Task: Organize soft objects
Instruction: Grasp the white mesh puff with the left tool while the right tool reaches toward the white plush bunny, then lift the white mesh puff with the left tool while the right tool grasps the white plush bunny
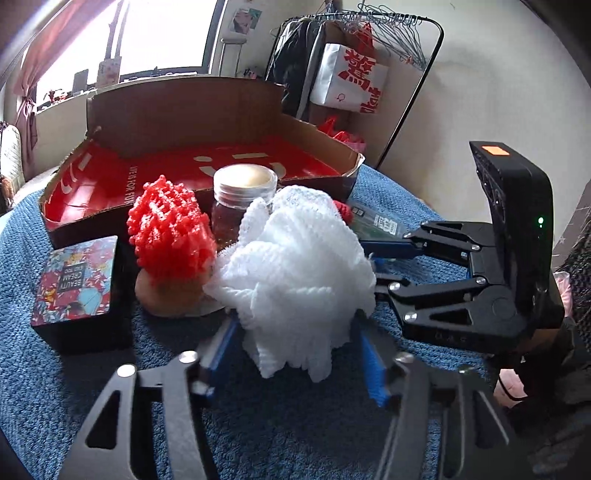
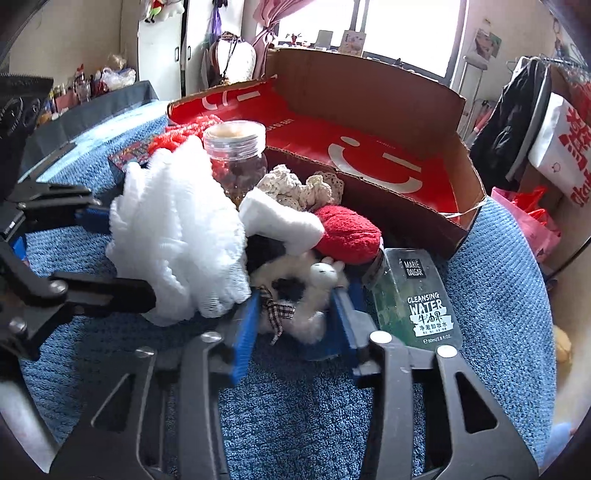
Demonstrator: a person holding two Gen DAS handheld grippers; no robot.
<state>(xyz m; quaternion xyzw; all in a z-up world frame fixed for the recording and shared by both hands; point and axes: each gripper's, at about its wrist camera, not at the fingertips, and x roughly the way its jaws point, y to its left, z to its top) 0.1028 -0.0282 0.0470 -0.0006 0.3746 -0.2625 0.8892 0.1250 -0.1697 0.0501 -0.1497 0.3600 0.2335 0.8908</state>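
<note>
The right tongs point(image 2: 291, 325) clamp a white plush toy point(image 2: 295, 295); a white mesh sponge point(image 2: 177, 236) sits at its ten o'clock.

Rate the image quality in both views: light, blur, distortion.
Left wrist: window blown out, edges bent by the fisheye, own fingers slightly blurred, loofah sharp. Right wrist: window glares too, dark corners, bottle label readable.

A blue textured cloth point(image 1: 74, 387) is spread over the surface. On it are set an open red-lined carton point(image 1: 207, 166) at twelve o'clock, a patterned box point(image 1: 77, 280) at nine, and a cleansing-water bottle point(image 2: 417, 299) at three.
</note>
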